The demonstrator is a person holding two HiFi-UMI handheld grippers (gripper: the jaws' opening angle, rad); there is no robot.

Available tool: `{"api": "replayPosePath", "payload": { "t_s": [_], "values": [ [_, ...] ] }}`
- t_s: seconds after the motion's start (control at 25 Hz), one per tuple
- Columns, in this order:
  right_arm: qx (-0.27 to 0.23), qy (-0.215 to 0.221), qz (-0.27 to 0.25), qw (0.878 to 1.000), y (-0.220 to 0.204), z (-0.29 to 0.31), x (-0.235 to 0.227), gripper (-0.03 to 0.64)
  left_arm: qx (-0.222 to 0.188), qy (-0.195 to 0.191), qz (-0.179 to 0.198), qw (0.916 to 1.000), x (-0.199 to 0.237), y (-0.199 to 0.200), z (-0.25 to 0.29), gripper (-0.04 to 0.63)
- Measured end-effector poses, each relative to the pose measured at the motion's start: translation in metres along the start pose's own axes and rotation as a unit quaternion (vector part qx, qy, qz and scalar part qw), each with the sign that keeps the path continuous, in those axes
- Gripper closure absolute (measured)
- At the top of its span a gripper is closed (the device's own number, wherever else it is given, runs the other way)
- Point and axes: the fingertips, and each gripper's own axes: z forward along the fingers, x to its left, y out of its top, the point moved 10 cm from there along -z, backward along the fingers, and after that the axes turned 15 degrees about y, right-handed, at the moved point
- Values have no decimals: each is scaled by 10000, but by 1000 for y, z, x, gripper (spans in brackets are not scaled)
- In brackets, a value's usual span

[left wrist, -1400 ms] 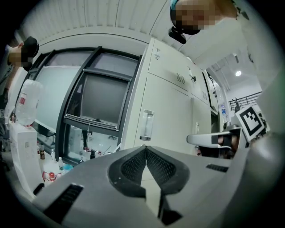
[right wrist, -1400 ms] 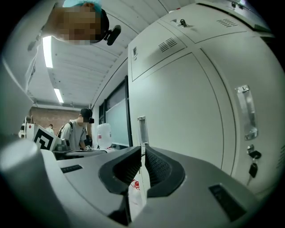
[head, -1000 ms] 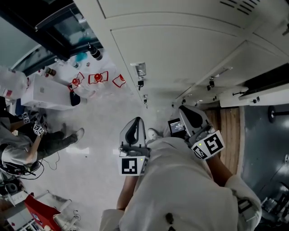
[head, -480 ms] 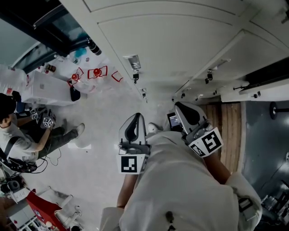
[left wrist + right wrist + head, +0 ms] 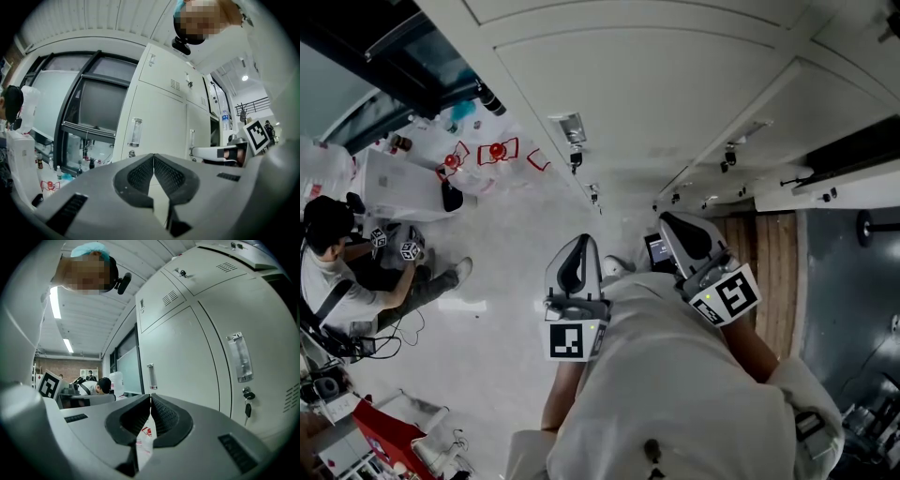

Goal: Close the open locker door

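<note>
Person in white top (image 5: pixel 675 394), teal cap (image 5: pixel 91 248), black camera (image 5: pixel 123 282) on head. Left hand-held gripper (image 5: pixel 153 157) and right hand-held gripper (image 5: pixel 150 398): light grey shells, black textured pads (image 5: pixel 140 176). Each carries a cube (image 5: pixel 570 341) with black-and-white square markers and a small green light.
</note>
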Motion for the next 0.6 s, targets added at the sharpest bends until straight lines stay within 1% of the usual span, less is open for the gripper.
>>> {"api": "replayPosePath", "payload": {
  "t_s": [0.36, 0.6],
  "values": [
    [83, 186, 22, 9998, -4, 12, 8, 586, 26, 61, -24, 10000, 2, -3, -3, 586],
    [148, 190, 53, 9997, -6, 17, 11, 586, 6, 120, -72, 9999, 8, -3, -4, 586]
  ]
}}
